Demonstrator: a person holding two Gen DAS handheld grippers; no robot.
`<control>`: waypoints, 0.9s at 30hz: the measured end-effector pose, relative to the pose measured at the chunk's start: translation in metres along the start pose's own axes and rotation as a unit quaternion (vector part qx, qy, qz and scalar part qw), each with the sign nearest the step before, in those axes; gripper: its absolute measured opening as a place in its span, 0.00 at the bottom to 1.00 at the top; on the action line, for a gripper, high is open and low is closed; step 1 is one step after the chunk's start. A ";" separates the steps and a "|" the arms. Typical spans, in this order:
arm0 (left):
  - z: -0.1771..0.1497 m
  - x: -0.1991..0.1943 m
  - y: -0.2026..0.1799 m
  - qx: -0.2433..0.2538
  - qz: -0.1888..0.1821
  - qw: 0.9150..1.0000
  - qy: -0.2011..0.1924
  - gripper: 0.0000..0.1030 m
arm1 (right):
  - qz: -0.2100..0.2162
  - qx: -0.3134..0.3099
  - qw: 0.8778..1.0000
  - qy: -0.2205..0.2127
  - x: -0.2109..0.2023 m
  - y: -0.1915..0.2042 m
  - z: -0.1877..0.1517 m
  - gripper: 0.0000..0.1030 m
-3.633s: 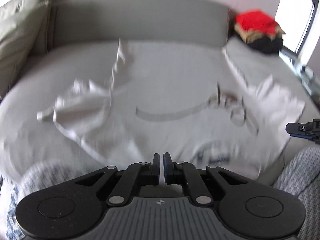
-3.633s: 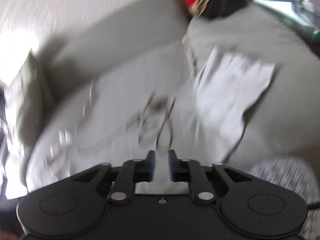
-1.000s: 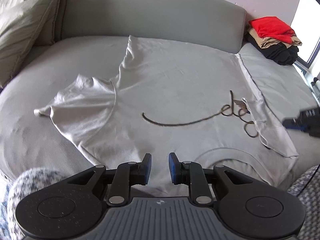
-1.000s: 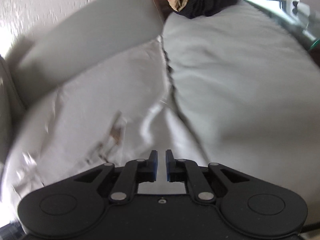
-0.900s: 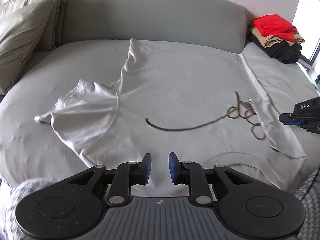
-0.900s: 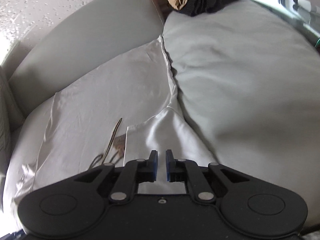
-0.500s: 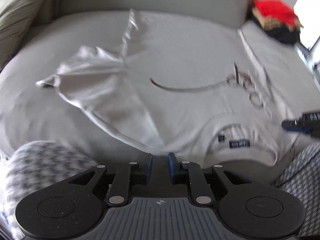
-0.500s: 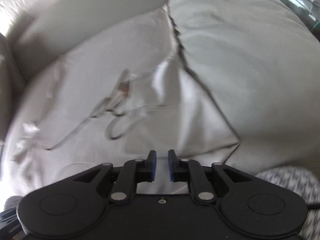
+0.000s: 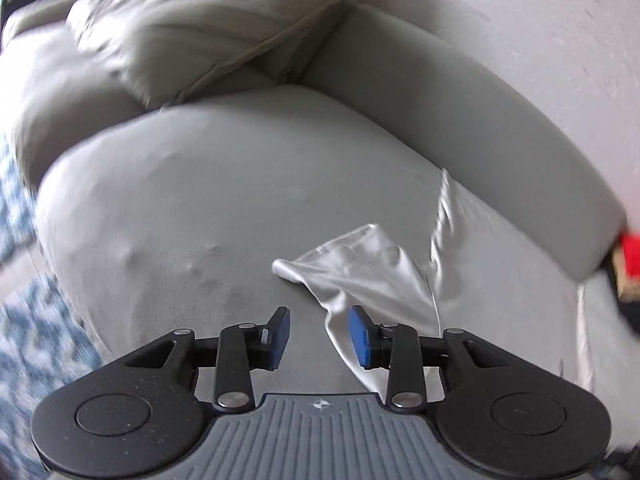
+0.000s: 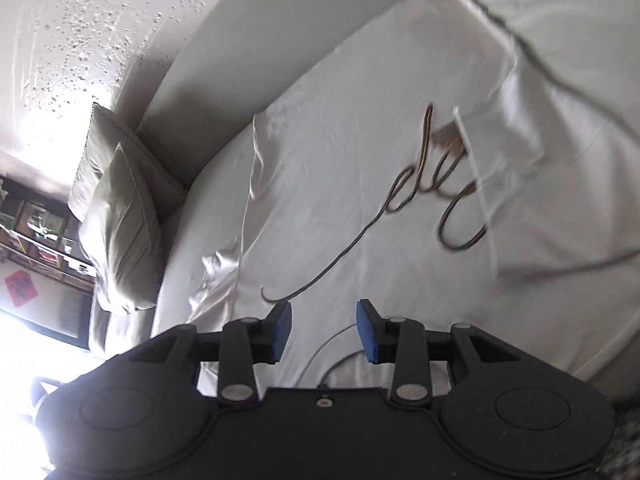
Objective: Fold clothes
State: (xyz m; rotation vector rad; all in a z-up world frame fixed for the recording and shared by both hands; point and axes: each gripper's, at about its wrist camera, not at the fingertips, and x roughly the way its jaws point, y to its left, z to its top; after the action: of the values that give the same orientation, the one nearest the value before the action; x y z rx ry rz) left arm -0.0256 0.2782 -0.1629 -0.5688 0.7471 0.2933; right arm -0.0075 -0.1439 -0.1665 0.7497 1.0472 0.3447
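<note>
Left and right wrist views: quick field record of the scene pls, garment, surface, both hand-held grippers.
garment: pale T-shirt spread flat, script print facing up
sleeve: one sleeve lies just ahead of the left hand-held gripper
surface: grey sofa seat
left hand-held gripper: open, empty
right hand-held gripper: open, empty, over the T-shirt near the collar
background: cushion against the sofa back

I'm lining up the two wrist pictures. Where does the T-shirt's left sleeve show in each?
Left wrist view: the sleeve lies just ahead of the open left gripper, right of centre.
Right wrist view: sleeve at lower left.
Shared landmark: the cushion.
</note>
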 end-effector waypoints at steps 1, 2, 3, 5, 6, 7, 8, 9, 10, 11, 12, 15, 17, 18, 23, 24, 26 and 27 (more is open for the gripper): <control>0.004 0.006 0.006 -0.019 -0.008 1.000 0.006 0.32 | 0.000 0.009 1.000 0.004 0.002 -0.001 0.000 0.35; 0.007 0.011 0.012 -0.038 -0.018 0.999 0.012 0.32 | -0.001 0.016 1.000 0.007 0.005 -0.002 0.000 0.35; 0.010 0.017 0.018 -0.059 -0.031 0.998 0.020 0.32 | -0.004 0.020 1.000 0.009 0.007 -0.003 0.000 0.36; 0.017 0.029 0.031 -0.106 -0.063 0.992 0.036 0.32 | -0.014 0.027 0.999 0.013 0.012 -0.006 -0.001 0.37; 0.019 0.035 0.036 -0.126 -0.073 0.988 0.043 0.32 | -0.019 0.031 0.999 0.015 0.015 -0.007 -0.002 0.37; 0.022 0.040 0.041 -0.143 -0.077 0.986 0.047 0.31 | -0.021 0.035 0.999 0.016 0.016 -0.009 -0.003 0.37; 0.024 0.045 0.045 -0.156 -0.079 0.983 0.051 0.31 | -0.021 0.039 0.999 0.017 0.017 -0.011 -0.004 0.37; 0.025 0.049 0.048 -0.165 -0.080 0.982 0.054 0.31 | -0.021 0.043 0.999 0.018 0.018 -0.013 -0.005 0.37; 0.026 0.053 0.051 -0.171 -0.081 0.980 0.058 0.31 | -0.019 0.046 0.999 0.016 0.019 -0.014 -0.005 0.37; 0.028 0.058 0.054 -0.178 -0.081 0.979 0.063 0.31 | -0.018 0.048 0.999 0.016 0.019 -0.015 -0.005 0.37; 0.028 0.062 0.056 -0.183 -0.081 0.977 0.067 0.31 | -0.017 0.049 0.999 0.016 0.020 -0.015 -0.005 0.37; 0.030 0.073 0.059 -0.198 -0.087 0.973 0.076 0.28 | -0.017 0.050 0.999 0.015 0.020 -0.014 -0.005 0.37; 0.033 0.079 0.060 -0.207 -0.092 0.971 0.078 0.25 | -0.017 0.050 0.999 0.015 0.021 -0.014 -0.005 0.37; 0.035 0.082 0.059 -0.211 -0.093 0.970 0.080 0.23 | -0.016 0.049 0.999 0.015 0.021 -0.014 -0.005 0.37; 0.049 0.084 0.045 -0.171 -0.072 0.980 0.074 0.00 | -0.015 0.047 0.999 0.009 0.017 -0.014 -0.003 0.37; 0.052 0.079 0.037 -0.148 -0.065 0.985 0.062 0.00 | -0.017 0.044 0.999 0.005 0.014 -0.013 -0.003 0.38; 0.057 0.066 0.017 -0.095 -0.056 0.993 0.036 0.00 | -0.020 0.038 0.999 -0.005 0.008 -0.014 -0.002 0.38; 0.059 0.058 0.005 -0.064 -0.053 0.996 0.021 0.00 | -0.019 0.041 0.999 -0.008 0.006 -0.016 -0.002 0.38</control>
State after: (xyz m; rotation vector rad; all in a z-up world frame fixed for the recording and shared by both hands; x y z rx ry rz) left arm 0.0463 0.3197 -0.1710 -0.7350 0.7396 0.2327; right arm -0.0080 -0.1512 -0.1819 0.8025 1.0642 0.2638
